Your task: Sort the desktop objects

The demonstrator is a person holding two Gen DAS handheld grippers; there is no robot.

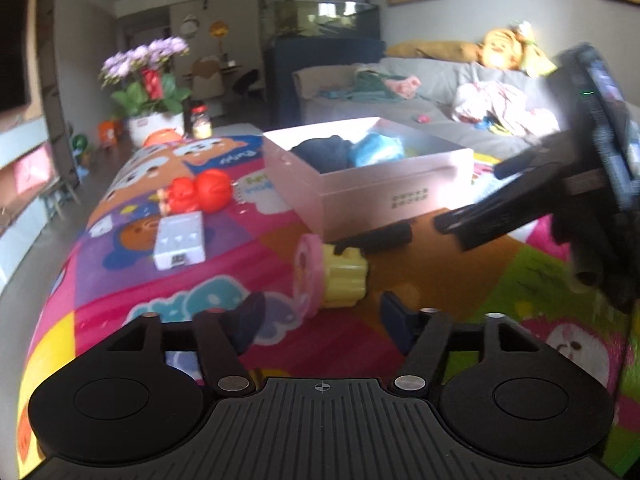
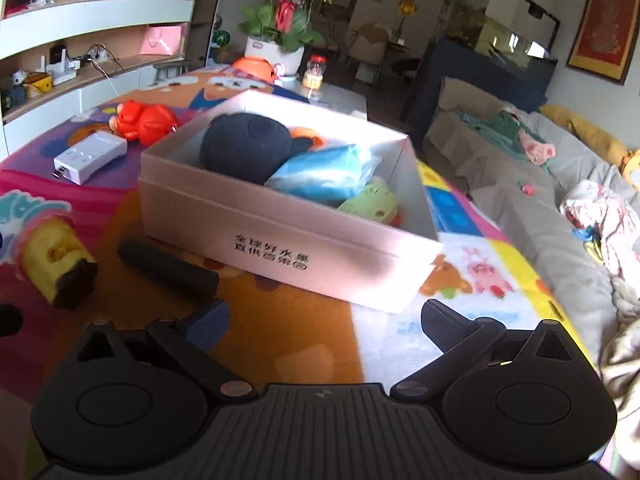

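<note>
My left gripper (image 1: 320, 316) sits low centre in its own view, jaws parted about halfway, nothing between them. My right gripper (image 2: 324, 320) is low centre in the right view, jaws spread wide, also empty; from the left camera I see it coming in at the right edge, tips hanging over the mat.

Counting now. One box (image 2: 280, 236), pale, lid off, centre of the right view, printed characters on its near wall. Inside it I count four things: one dark round plush (image 2: 244, 148) at the back left, one blue pouch (image 2: 324, 176) in the middle, one green toy (image 2: 372, 200) at the front right, and one orange bit (image 2: 306, 134) peeking behind the plush; I can't tell what that is.

Out on the mat (image 2: 280, 344), four loose items. One black cylinder (image 2: 168, 270) lying just in front of the box's left corner. One yellow toy (image 2: 54, 258) with a pink end, left edge. One white device (image 2: 90, 156), upper left. One red toy (image 2: 146, 120) just beyond it, near the box's far left corner.

Further back, top centre: one flower pot (image 2: 276, 54), one jar (image 2: 314, 72) beside it.
</note>
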